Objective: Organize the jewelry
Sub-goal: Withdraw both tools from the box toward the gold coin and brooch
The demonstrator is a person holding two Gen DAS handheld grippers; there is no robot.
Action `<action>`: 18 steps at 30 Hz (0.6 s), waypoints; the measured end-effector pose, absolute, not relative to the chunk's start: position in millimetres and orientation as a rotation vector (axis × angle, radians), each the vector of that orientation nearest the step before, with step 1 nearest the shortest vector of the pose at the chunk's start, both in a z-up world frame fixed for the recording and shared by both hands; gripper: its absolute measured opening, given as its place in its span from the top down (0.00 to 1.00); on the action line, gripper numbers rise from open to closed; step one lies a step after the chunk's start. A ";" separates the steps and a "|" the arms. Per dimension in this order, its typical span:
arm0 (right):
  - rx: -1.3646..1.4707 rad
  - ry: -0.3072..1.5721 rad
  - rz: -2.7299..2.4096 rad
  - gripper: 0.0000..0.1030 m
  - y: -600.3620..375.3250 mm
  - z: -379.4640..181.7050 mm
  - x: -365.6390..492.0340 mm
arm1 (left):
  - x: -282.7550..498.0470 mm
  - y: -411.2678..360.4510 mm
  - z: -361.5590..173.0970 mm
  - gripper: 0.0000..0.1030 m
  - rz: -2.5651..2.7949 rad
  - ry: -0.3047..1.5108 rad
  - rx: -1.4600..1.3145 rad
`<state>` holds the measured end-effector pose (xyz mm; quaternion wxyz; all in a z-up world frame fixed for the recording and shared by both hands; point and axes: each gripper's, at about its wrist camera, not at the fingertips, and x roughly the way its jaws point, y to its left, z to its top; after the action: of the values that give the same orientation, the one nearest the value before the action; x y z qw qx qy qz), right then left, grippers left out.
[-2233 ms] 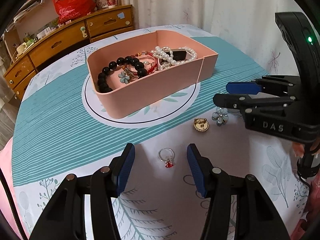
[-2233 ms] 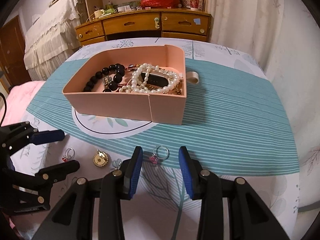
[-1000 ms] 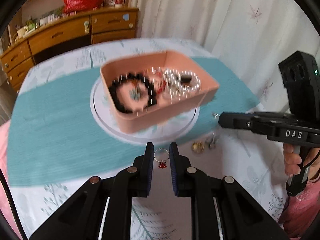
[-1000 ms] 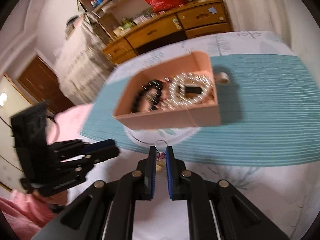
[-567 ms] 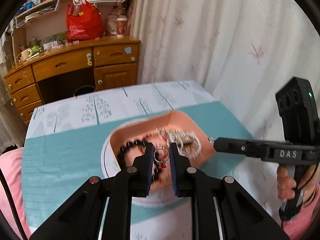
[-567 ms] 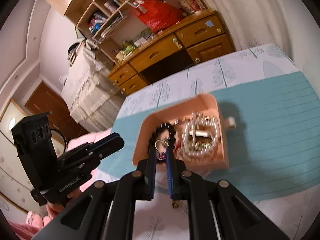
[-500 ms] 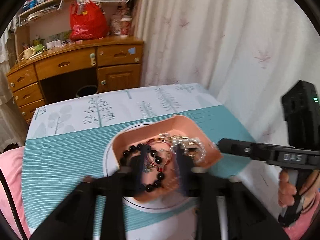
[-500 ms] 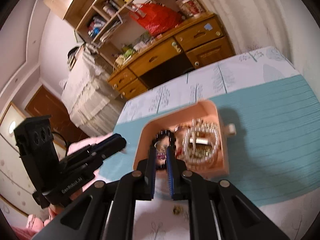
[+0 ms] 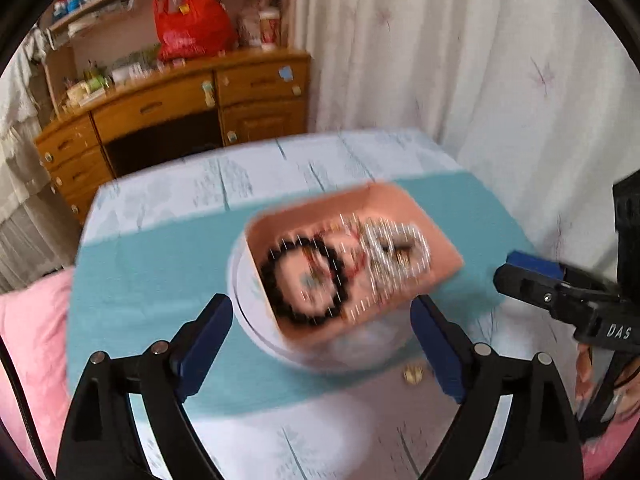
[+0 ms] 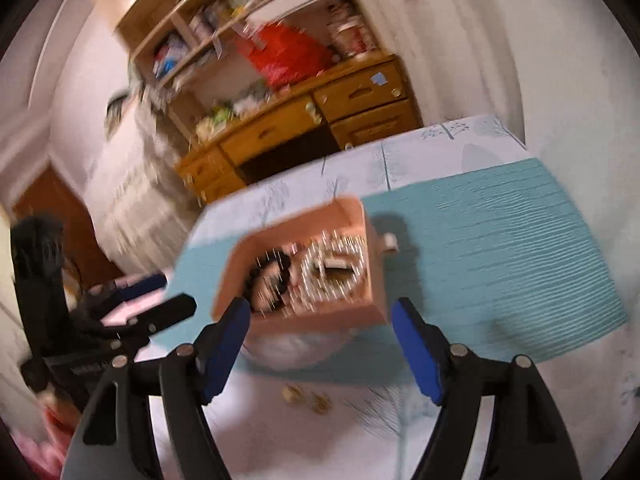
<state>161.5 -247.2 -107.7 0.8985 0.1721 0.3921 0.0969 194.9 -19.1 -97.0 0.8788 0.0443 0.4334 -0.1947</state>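
A pink open box (image 9: 436, 252) stands on the table's teal cloth; it also shows in the right wrist view (image 10: 372, 264). It holds a black bead bracelet (image 9: 288, 308), pearl strands (image 9: 392, 248) and other small pieces, all motion-blurred. My left gripper (image 9: 320, 344) is open and empty, above and in front of the box. My right gripper (image 10: 320, 344) is open and empty, also above the box's near side. A gold pendant (image 9: 412, 375) lies on the table in front of the box; it and another small piece (image 10: 320, 402) show in the right wrist view (image 10: 292, 393).
The table (image 9: 168, 200) has a white leaf-print cloth with a teal band. A wooden dresser (image 9: 168, 112) with a red bag (image 9: 188, 28) stands behind it. White curtains (image 9: 460, 60) hang at right. Pink bedding (image 9: 28, 340) lies at left.
Both grippers carried small rings from the table to above the box, then opened wide; the rings are no longer between the fingers. Both views now pull back, blurred.
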 end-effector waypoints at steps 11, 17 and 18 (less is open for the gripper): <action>-0.007 0.723 0.295 0.28 -227.9 -132.4 120.8 | 161.2 -42.8 -147.4 0.13 -0.472 0.943 0.174; -0.143 0.771 0.329 0.28 -210.3 -153.0 118.0 | 156.9 -52.1 -164.6 0.13 -0.481 0.966 0.220; -0.164 0.779 0.329 0.28 -208.0 -156.2 117.6 | 155.9 -52.2 -166.8 0.13 -0.491 0.965 0.228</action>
<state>117.6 -208.0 -156.2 0.9086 -0.0796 0.3778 0.1595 155.9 -52.2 -166.8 0.8507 0.1084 0.4585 -0.2333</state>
